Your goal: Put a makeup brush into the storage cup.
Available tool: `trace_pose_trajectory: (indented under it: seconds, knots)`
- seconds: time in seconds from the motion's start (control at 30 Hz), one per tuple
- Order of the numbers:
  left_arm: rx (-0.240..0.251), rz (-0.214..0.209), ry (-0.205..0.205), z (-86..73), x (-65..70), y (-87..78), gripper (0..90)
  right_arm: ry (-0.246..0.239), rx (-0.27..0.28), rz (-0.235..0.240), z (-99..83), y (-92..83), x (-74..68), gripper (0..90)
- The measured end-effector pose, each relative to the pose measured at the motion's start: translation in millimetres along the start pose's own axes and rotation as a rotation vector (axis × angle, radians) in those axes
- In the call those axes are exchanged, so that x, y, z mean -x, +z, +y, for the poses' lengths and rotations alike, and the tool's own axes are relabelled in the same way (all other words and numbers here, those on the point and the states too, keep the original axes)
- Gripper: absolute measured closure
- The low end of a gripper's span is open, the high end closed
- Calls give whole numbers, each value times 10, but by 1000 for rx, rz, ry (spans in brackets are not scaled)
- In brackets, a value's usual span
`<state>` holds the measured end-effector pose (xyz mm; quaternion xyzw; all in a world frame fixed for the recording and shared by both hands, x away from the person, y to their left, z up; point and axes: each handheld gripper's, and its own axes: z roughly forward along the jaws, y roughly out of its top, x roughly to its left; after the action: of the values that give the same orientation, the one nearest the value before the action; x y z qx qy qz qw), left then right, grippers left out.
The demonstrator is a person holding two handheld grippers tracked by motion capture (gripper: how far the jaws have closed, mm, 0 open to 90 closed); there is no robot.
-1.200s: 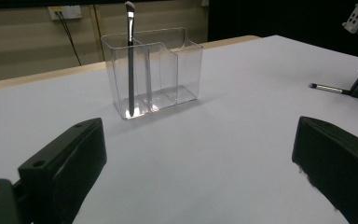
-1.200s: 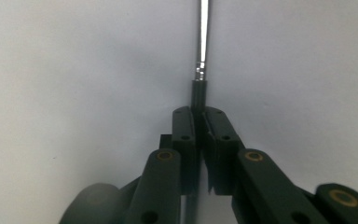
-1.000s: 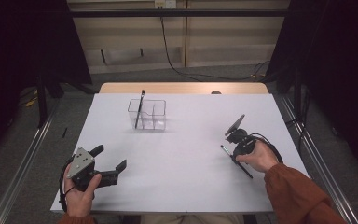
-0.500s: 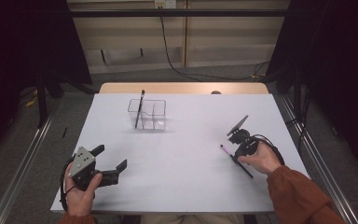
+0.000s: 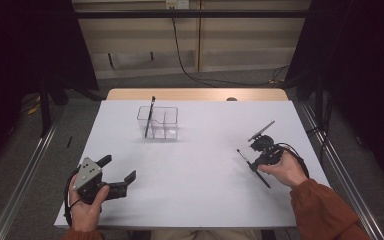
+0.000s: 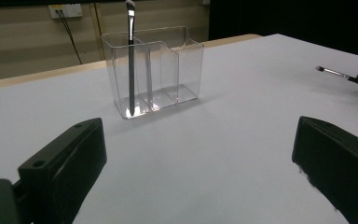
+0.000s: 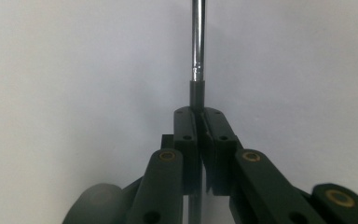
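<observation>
No readable text, labels or numbers anywhere, wall outlet (image 6: 65, 10) possibly marked, too blurred

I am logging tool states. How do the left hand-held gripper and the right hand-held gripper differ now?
The left hand-held gripper is open and empty; the right hand-held gripper is shut on a makeup brush. The left points toward the clear organizer; the right sits at the table's other side. Both are black and held by a hand.
</observation>
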<state>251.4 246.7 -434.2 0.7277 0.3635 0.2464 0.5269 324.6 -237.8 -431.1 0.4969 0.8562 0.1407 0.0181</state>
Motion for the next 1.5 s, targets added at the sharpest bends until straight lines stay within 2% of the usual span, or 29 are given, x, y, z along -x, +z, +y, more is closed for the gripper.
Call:
trace_pose_trajectory:
  seconds: [0.3,0.73,1.33,1.5]
  knots:
    - [-8,7,7,1,1,7,30,-5,73,12,-29,-113,37,849]
    - [-8,10,8,-2,-2,2,30,14,291,82,-112,-210,52,848]
    - [-5,7,13,-1,2,4,30,-55,582,106,-254,-235,30,848]
    - [-5,6,13,-1,2,3,30,-60,687,127,-312,-261,34,848]
